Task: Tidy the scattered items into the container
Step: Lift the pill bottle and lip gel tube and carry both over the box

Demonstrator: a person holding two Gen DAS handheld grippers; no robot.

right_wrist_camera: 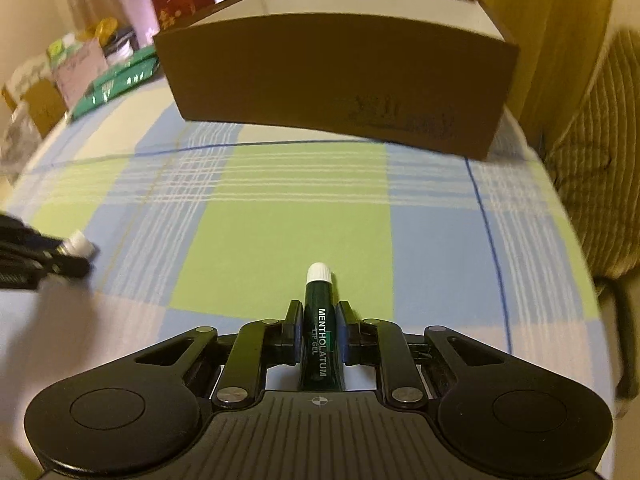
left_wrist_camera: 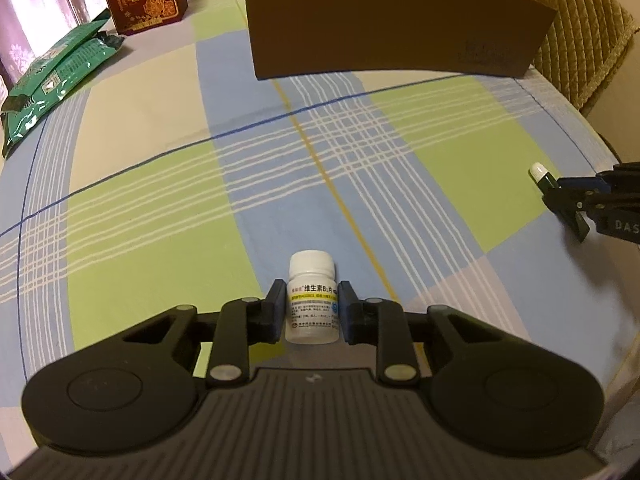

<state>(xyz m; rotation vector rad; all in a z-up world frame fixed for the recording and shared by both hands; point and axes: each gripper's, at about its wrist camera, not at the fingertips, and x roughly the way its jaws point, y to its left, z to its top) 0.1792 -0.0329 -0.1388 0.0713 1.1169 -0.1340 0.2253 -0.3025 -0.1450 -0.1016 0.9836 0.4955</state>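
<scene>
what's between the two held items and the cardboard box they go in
Nothing visible. The left tongs hold the pill bottle, the right tongs the lip gel tube; only bare checked cloth lies before the box, whose near wall they must clear.

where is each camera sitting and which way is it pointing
Left wrist: on the left gripper, looking down past its pill bottle toward the cardboard box.
Right wrist: on the right gripper, looking down past its lip gel tube toward the box.
Shared: box, checked cloth, each other's gripper.
</scene>
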